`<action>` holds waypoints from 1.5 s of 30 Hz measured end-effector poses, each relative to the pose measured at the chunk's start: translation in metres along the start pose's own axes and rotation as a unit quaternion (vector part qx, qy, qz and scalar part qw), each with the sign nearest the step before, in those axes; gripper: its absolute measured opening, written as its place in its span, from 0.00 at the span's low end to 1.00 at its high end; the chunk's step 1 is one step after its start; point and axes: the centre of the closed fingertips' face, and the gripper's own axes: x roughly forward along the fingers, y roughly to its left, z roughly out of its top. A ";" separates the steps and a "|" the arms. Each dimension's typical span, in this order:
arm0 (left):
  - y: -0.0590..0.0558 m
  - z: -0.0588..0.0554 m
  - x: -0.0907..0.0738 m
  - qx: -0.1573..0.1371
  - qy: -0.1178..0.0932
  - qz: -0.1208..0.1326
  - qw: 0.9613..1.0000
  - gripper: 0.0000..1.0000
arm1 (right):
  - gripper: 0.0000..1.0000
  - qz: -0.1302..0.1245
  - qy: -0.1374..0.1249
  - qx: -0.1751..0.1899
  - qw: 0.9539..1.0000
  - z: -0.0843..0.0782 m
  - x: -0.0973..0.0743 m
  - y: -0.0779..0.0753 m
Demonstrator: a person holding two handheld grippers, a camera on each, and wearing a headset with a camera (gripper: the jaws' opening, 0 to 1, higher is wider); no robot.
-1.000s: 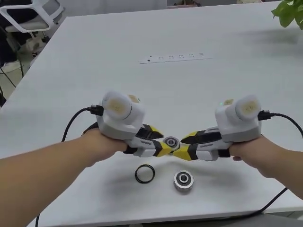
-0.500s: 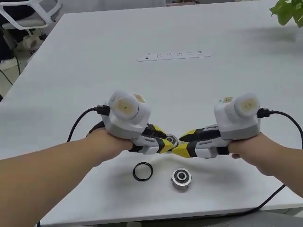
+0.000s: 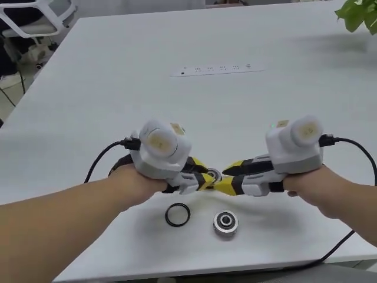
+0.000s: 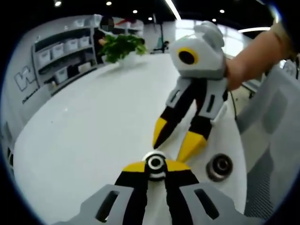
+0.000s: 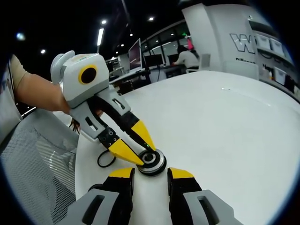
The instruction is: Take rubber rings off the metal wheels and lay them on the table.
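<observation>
We hold the left gripper point(image 3: 199, 180) over the near part of the white tabletop point(image 3: 118, 88), its yellow tips pressed onto a small metal wheel point(image 3: 212, 174) and pinching it by its sides. Our right gripper point(image 3: 226, 178) faces it tip to tip with its jaws spread, the tips just beside the wheel and, as far as we can tell, not closed on it. On the tabletop nearer to us lie a loose black rubber ring point(image 3: 166, 214) and, just to its right, a second wheel point(image 3: 225, 222) lying flat.
</observation>
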 end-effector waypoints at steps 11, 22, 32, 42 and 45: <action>0.001 0.000 0.001 -0.006 -0.006 0.010 1.000 0.14 | 0.27 -0.004 0.013 -0.025 1.000 0.001 0.011 -0.001; 0.002 0.000 0.001 -0.008 -0.010 0.013 1.000 0.14 | 0.22 -0.016 0.018 -0.050 0.998 -0.002 0.010 -0.005; 0.001 -0.001 0.001 -0.015 -0.014 0.017 1.000 0.14 | 0.16 -0.019 0.024 -0.058 0.998 -0.007 0.006 -0.007; 0.002 -0.001 0.000 -0.017 -0.014 0.022 1.000 0.14 | 0.03 -0.022 0.025 -0.049 0.998 -0.010 0.003 -0.009; 0.002 -0.001 0.000 -0.017 -0.014 0.024 0.999 0.13 | 0.00 -0.024 0.022 -0.043 0.999 -0.010 0.002 -0.011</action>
